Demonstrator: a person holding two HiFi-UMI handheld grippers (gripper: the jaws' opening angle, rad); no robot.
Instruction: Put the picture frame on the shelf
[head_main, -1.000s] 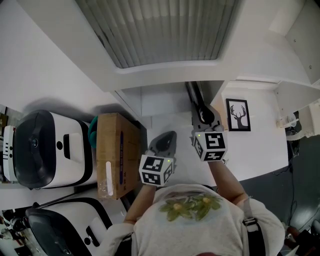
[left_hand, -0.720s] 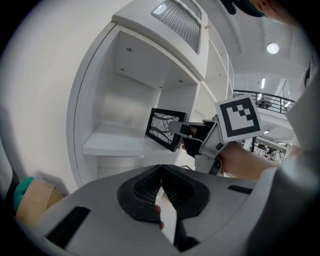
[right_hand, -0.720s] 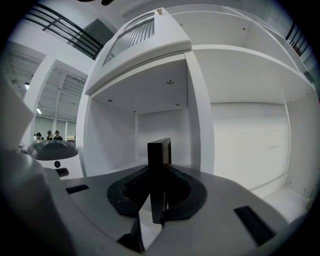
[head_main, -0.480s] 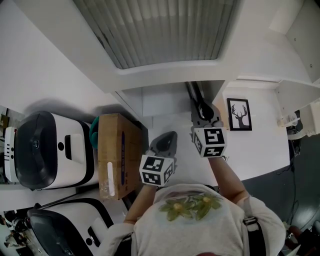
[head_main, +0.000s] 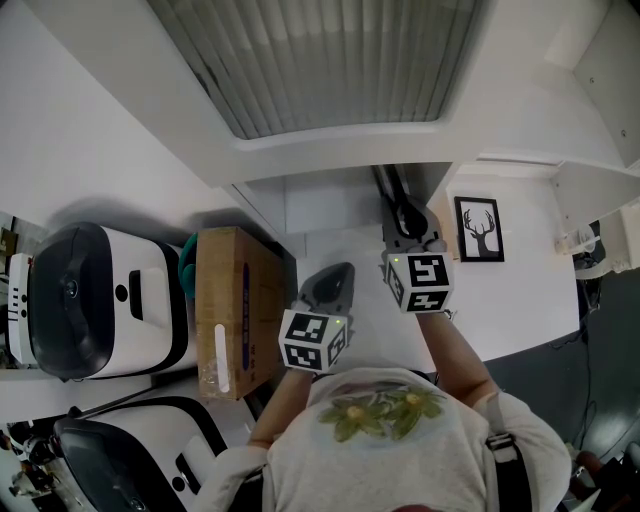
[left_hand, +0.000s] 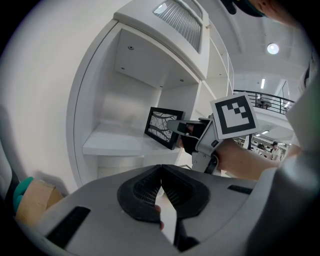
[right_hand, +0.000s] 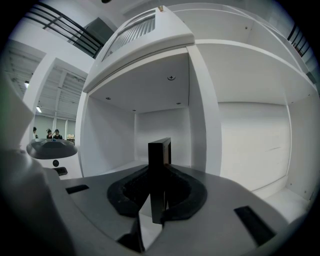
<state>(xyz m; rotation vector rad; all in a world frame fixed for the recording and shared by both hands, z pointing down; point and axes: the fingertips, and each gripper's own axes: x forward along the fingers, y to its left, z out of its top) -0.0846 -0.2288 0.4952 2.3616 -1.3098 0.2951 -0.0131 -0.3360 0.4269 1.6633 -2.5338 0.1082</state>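
You're in a white-walled (left_hand: 45, 90) rm: round ceiling light (left_hand: 273, 48), black-railed balcony (left_hand: 262, 98), cardboard box (head_main: 235, 305), dk grey floor (head_main: 545, 365).

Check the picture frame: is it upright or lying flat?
Upright: the picture frame stands on edge, clamped in the right gripper at the shelf. Whether its base touches the shelf, cannot tell.

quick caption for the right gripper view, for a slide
Right gripper clamps the frame upright and edge-on, facing the open white shelf.
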